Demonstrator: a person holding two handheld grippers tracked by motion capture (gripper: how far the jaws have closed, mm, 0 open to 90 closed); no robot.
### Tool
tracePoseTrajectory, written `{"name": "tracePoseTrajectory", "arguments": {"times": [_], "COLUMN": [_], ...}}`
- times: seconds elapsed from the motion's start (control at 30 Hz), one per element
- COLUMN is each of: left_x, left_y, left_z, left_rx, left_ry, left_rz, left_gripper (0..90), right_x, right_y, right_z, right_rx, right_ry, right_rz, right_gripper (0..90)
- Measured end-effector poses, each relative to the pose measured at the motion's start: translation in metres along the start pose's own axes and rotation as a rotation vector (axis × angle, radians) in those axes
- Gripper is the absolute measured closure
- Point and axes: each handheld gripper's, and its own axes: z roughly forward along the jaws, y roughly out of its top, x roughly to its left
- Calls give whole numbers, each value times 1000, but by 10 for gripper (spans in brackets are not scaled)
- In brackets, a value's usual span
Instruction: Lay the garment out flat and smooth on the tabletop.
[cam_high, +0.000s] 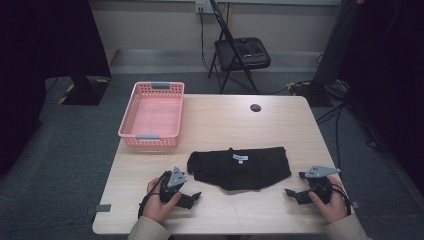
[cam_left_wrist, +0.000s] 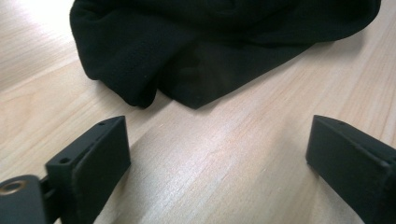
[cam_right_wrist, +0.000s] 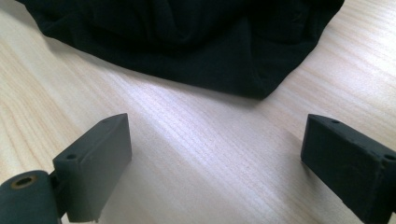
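Note:
A black folded garment (cam_high: 240, 167) with a small white label lies on the wooden table (cam_high: 215, 120), near its front middle. My left gripper (cam_high: 192, 191) rests on the table just left of the garment's lower left corner, jaws open, nothing between them. My right gripper (cam_high: 295, 186) sits at the garment's right, also open and empty. In the left gripper view the black cloth (cam_left_wrist: 201, 46) lies a short way beyond the open gripper (cam_left_wrist: 217, 154), apart from it. In the right gripper view the cloth's edge (cam_right_wrist: 187, 42) lies ahead of the open gripper (cam_right_wrist: 215, 154) over bare wood.
A pink plastic basket (cam_high: 152, 115) stands empty at the table's back left. A round black cable grommet (cam_high: 256, 107) sits in the tabletop at the back. Behind the table is a black folding chair (cam_high: 240, 55). The table's front edge runs just under both hands.

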Motion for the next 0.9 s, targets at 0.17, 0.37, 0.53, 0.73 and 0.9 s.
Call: {"name": "tracePoseTrajectory", "arguments": {"times": [0.17,0.37,0.53,0.73,0.9], "left_x": [-1,-2,-2,-7,-10], "left_y": [1,0,0,7,21], "left_z": [1,1,0,-2,-3], "left_rx": [5,6,8,6,-51], "left_ry": [2,8,14,7,-43], "left_rz": [5,0,-5,3,-34], "left_gripper": [19,14,14,210,199], "right_x": [-1,-1,-2,-1,1], "right_y": [0,1,2,3,10], "right_z": [0,0,2,2,-2], "right_rx": [1,0,-1,-10,-41], "right_ry": [1,-3,-4,-14,-3], "right_rz": [-1,1,5,11,12], "right_gripper": [77,77,77,124,121]}}
